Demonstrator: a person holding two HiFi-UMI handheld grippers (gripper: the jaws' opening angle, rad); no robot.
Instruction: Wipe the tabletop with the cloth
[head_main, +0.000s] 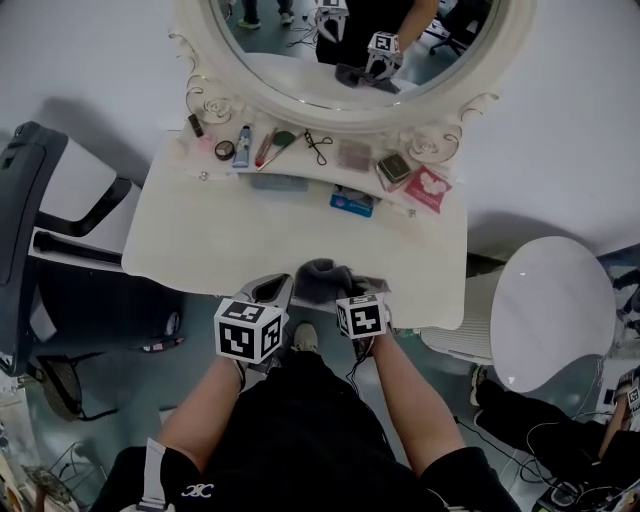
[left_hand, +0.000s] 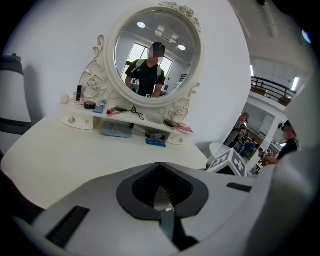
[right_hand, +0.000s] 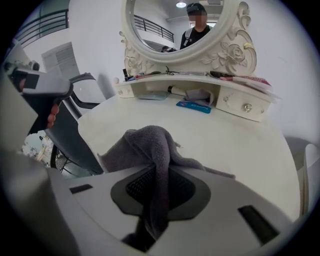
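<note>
A grey cloth (head_main: 322, 279) lies bunched at the front edge of the white dressing-table top (head_main: 230, 235). My right gripper (head_main: 352, 291) is shut on the cloth (right_hand: 150, 150), and a fold of it runs down between the jaws. My left gripper (head_main: 270, 293) hovers just left of the cloth at the table's front edge. Its jaws are shut with nothing between them, and the tabletop (left_hand: 65, 150) stretches ahead of it.
An ornate round mirror (head_main: 350, 45) stands at the back. Below it a shelf (head_main: 300, 155) carries several cosmetics. A blue packet (head_main: 352, 203) lies on the top near the shelf. A dark chair (head_main: 40, 210) is on the left, a white round stool (head_main: 555, 310) on the right.
</note>
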